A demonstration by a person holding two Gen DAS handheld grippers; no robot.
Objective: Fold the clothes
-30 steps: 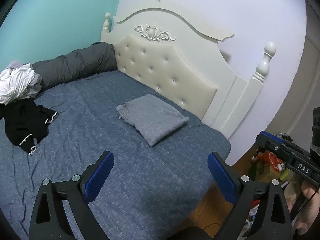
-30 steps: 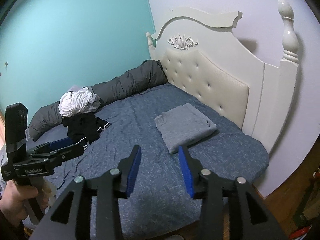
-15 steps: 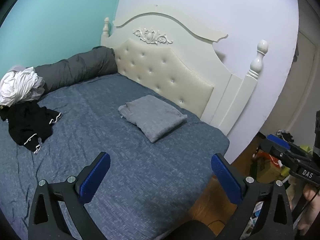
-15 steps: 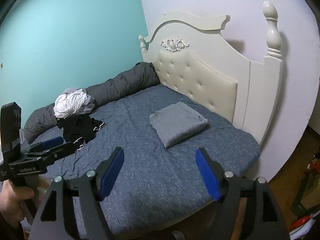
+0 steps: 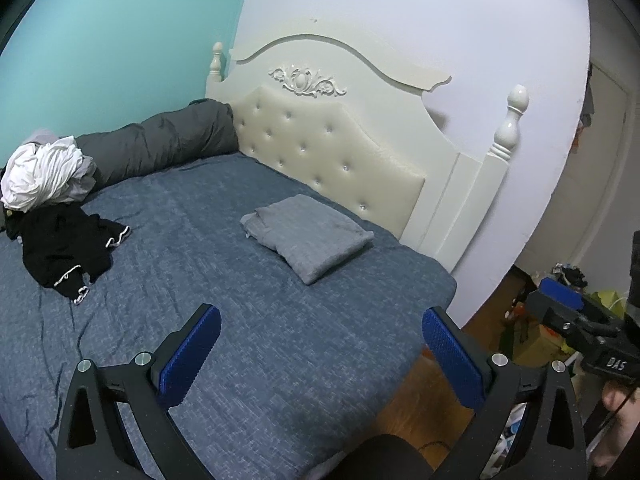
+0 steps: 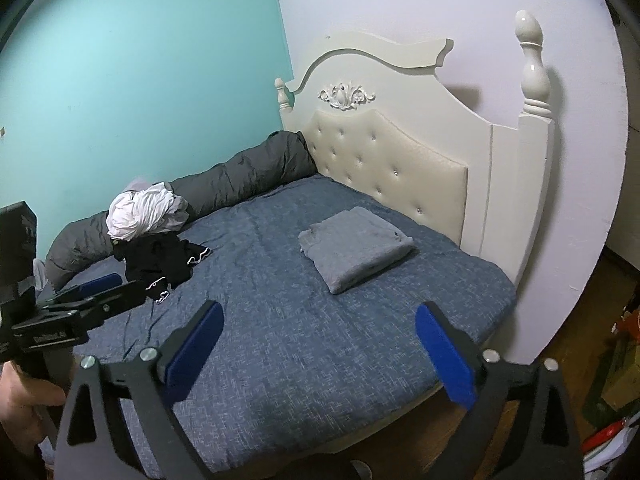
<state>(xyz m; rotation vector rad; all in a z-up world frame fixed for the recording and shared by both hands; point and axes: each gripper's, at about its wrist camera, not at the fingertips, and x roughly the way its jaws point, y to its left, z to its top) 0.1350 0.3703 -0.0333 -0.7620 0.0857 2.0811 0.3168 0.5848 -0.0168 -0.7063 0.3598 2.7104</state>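
Hovering wide open and empty over the blue bed (image 5: 280, 360), the left gripper (image 5: 320, 344) and right gripper (image 6: 320, 340) are facing the folded grey garment (image 5: 310, 236) at twelve o'clock, the crumpled black garment (image 5: 60, 244) and white garment (image 5: 40, 176) lying loose at ten o'clock, seemingly awaiting folding.

The right tool (image 5: 560, 308) reads "DAS"; the left tool's (image 6: 100, 288) label is blurred.
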